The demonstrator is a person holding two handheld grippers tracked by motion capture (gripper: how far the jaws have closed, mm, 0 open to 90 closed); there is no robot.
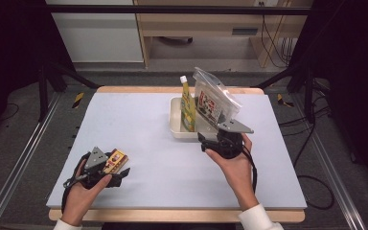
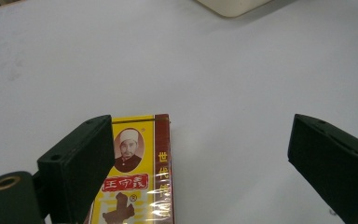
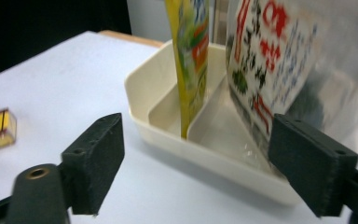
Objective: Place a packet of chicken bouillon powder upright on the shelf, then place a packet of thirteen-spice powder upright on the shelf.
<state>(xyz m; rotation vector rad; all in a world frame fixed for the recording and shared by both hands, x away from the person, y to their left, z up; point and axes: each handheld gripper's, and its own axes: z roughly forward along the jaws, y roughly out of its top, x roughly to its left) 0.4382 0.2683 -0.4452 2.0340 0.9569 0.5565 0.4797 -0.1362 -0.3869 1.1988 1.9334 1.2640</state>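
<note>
A yellow and red box (image 1: pixel 116 160) (image 2: pixel 140 177) with a portrait on it lies flat at the front left of the table. My left gripper (image 1: pixel 117 168) (image 2: pixel 200 149) is open around it: its left jaw is beside the box and its right jaw stands far off. A cream tray (image 1: pixel 175 120) (image 3: pixel 140 84) holds an upright yellow pouch (image 1: pixel 188 108) (image 3: pixel 191 51) at its divider. A clear printed zip bag (image 1: pixel 213 100) (image 3: pixel 265 60) leans in the tray's right part. My right gripper (image 1: pixel 215 139) (image 3: pixel 196 154) is open just in front of the tray, holding nothing.
The pale blue table mat (image 1: pixel 139 124) has bare room between the box and the tray. Black frame bars and metal rails run along both sides of the table. Cables trail on the floor at the right.
</note>
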